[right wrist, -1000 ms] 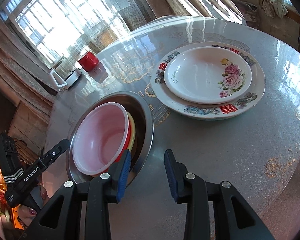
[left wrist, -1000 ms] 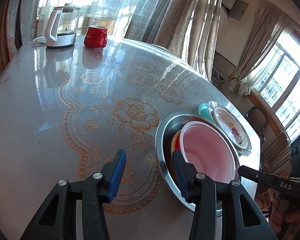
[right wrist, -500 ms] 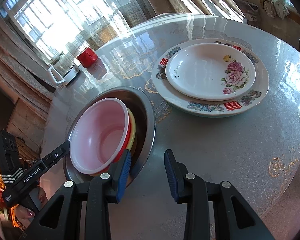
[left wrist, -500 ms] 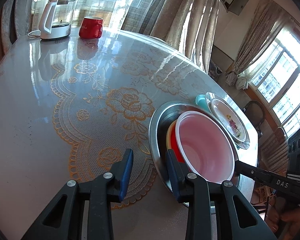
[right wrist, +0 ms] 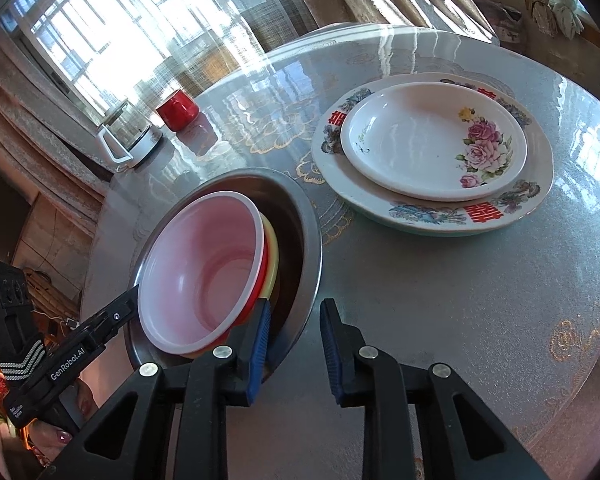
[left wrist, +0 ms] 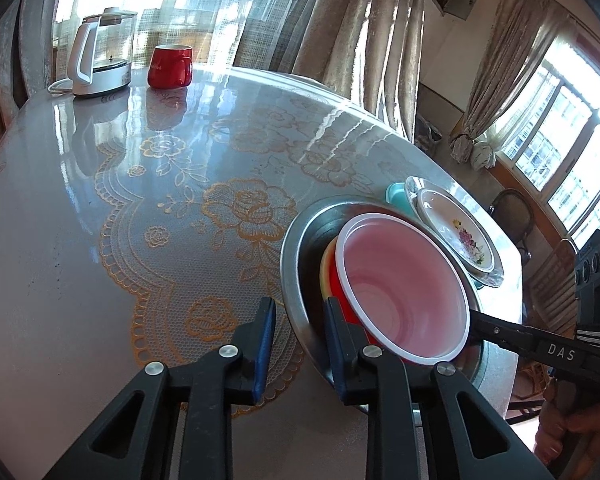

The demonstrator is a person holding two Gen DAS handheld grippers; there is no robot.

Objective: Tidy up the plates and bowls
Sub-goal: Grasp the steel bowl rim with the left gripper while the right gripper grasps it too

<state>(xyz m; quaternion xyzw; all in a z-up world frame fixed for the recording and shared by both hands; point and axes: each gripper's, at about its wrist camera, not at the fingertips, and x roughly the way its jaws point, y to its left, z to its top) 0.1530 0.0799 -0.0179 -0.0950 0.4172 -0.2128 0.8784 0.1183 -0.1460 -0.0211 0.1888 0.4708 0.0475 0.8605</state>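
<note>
Two grippers, left gripper & right gripper, jaws just closing, each straddling the round steel basin rim w/ gaps; pink plastic bowl tilted inside, near the floral plates on the table.

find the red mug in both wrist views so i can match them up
Left wrist: the red mug stands at upper left, far across the table, just right of the glass kettle.
Right wrist: the red mug is at upper left, again just right of the kettle, by the window.
Shared landmark: the pink bowl nested in the metal basin.
</note>
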